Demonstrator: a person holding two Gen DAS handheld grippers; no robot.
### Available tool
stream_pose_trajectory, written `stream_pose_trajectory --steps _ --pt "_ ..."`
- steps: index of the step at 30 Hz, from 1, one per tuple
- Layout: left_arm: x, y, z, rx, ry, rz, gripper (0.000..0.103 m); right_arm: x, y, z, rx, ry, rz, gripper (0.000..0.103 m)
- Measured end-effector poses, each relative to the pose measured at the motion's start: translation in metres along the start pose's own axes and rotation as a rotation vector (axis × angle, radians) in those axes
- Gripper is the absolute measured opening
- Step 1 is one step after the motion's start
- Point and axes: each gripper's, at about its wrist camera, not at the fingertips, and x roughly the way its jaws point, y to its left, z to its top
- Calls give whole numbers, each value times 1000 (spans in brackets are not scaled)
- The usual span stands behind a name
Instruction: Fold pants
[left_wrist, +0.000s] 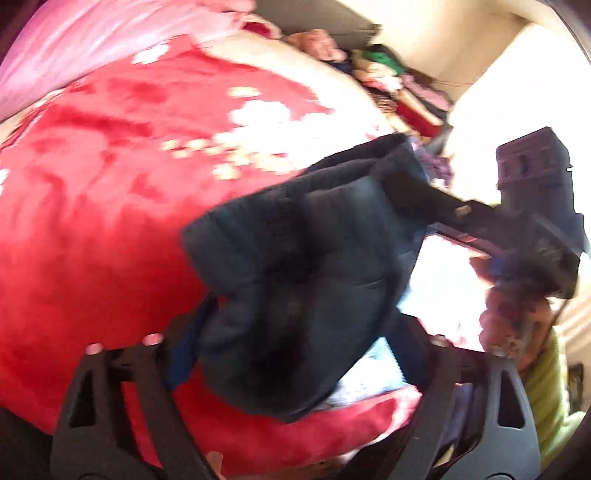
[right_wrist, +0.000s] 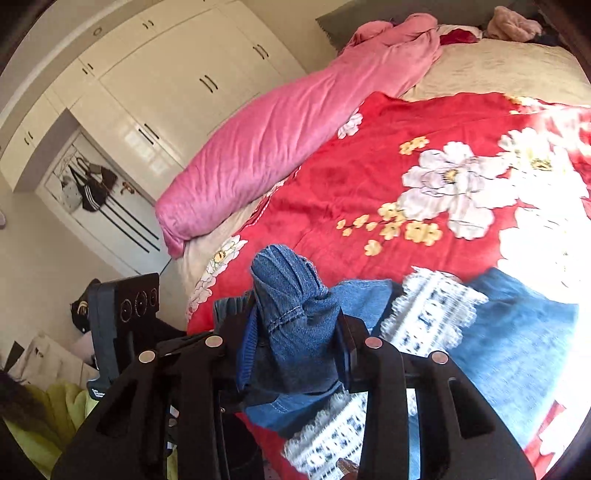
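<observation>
Denim pants are bunching in our right gripper, clamping them for lifting; our left gripper is straddling cloth, fingers spread, not pinching.

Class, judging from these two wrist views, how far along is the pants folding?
Done: no finished fold shows. In hand: the right gripper pinches bunched denim of the jeans above the red floral blanket; the left gripper is open around dark fabric. Left: spreading, folding.
</observation>
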Motion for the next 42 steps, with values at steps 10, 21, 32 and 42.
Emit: stream_pose_trajectory --steps 10,21,32,42 --pt "40 -79 -36 206 99 -49 74 -69 -63 -74 229 -67 -207 73" --pt "50 -90 -59 267 127 17 80 -40 -63 -81 229 -14 -223 41" --pt "51 -99 -70 347 137 56 81 -62 -76 -97 269 -17 -344 52" --pt "9 -90 -46 330 21 138 93 -118 -27 -101 147 -191 -449 81"
